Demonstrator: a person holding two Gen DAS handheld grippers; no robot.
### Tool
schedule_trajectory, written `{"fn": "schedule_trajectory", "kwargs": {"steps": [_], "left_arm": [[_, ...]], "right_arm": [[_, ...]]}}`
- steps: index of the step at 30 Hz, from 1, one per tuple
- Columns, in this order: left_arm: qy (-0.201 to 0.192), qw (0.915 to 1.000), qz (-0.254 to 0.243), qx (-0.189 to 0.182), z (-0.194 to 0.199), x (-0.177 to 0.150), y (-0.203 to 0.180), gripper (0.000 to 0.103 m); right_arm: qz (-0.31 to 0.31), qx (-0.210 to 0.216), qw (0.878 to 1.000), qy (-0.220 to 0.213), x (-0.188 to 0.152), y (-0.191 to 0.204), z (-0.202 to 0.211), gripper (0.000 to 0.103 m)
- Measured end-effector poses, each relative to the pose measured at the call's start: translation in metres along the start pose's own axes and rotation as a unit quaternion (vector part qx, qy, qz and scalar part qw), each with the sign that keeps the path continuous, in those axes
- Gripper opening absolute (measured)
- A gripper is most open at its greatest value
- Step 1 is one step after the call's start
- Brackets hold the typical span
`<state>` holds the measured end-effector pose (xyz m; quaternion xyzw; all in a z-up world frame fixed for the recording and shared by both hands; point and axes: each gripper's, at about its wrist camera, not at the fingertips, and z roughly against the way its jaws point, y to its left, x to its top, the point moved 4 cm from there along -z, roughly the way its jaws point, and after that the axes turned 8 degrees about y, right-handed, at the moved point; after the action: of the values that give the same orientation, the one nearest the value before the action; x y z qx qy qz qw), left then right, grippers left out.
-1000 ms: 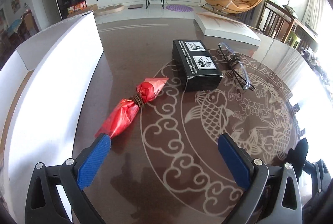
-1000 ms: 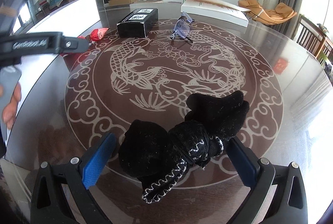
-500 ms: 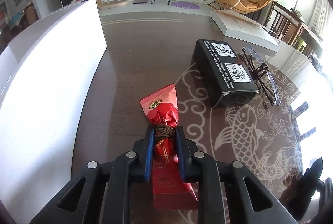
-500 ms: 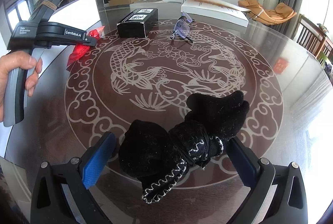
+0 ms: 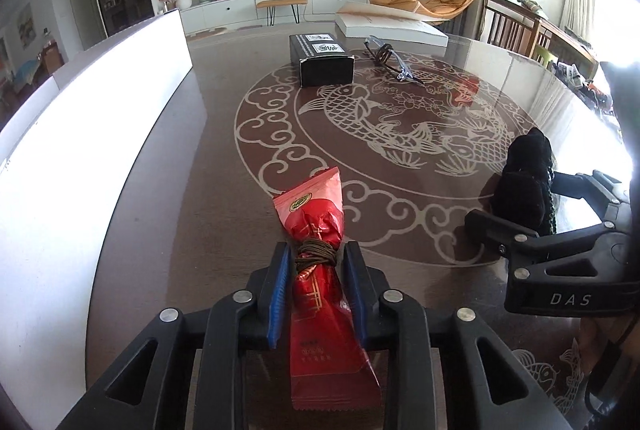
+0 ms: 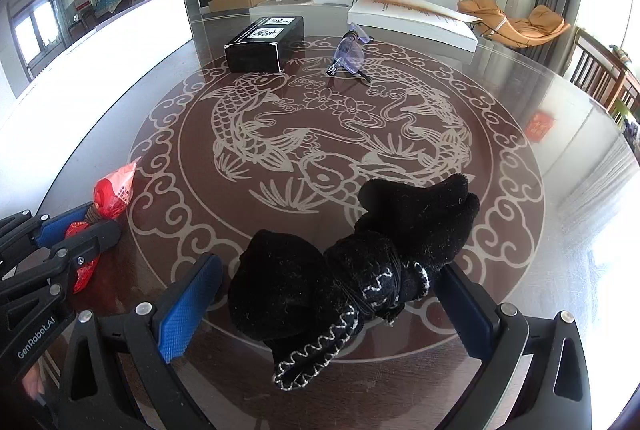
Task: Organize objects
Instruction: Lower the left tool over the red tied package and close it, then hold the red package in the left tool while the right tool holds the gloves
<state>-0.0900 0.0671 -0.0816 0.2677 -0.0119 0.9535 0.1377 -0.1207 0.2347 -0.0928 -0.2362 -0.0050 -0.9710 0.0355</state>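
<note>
Left tongs [image 5: 318,262] clamped on red packet [image 5: 320,270] at its string-tied waist, 2 blue pads [image 5: 279,290] pressed against either side; packet's flared top pointing ahead past the tips, its longer flat end lying back between the arms. Seen from the right wrist, same tongs [image 6: 86,226] low at the far left with red packet [image 6: 112,190] poking forward out of them, over the brown table [image 6: 520,270]. Right tongs [image 6: 324,304] wide apart, straddling black sock bundle [image 6: 352,270], which lies on the table between the 2 pads [image 6: 186,306]; left pad just beside the bundle with a thin gap, right pad close against it, contact there unclear. From the left wrist, sock bundle [image 5: 524,186] and right tongs [image 5: 528,206] off to the right of the packet, well apart from it. Far ahead of both tongs, black box [image 5: 322,60] and, just to its right, clear glasses [image 5: 390,60]; same box [image 6: 264,44] and glasses [image 6: 352,52] ahead and slightly left in the right view. White panel [image 5: 92,134] running along the left side of the left tongs. White flat box [image 6: 412,20] beyond the glasses at the table's far edge.
</note>
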Motion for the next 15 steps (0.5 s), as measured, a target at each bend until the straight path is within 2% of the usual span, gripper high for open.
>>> {"fn": "schedule_trajectory", "kwargs": {"steps": [1,2,3,4,6,15], "left_arm": [[0.0,0.9999,0.002,0.014,0.0,0.0,0.003,0.062],[0.006,0.9998,0.007,0.018,-0.003,0.003,0.008,0.075],[0.017,0.9996,0.02,0.01,-0.006,0.002,0.013,0.095],[0.026,0.9991,0.035,-0.004,-0.009,0.001,0.019,0.098],[0.033,0.9985,0.043,-0.008,-0.013,0.002,0.022,0.103],[0.031,0.9988,0.039,-0.005,-0.015,0.004,0.02,0.103]], "right_arm": [[0.0,0.0,1.0,0.0,0.0,0.0,0.0,0.103],[0.0,0.0,1.0,0.0,0.0,0.0,0.0,0.103],[0.0,0.0,1.0,0.0,0.0,0.0,0.0,0.103],[0.0,0.0,1.0,0.0,0.0,0.0,0.0,0.103],[0.0,0.0,1.0,0.0,0.0,0.0,0.0,0.103],[0.0,0.0,1.0,0.0,0.0,0.0,0.0,0.103]]}}
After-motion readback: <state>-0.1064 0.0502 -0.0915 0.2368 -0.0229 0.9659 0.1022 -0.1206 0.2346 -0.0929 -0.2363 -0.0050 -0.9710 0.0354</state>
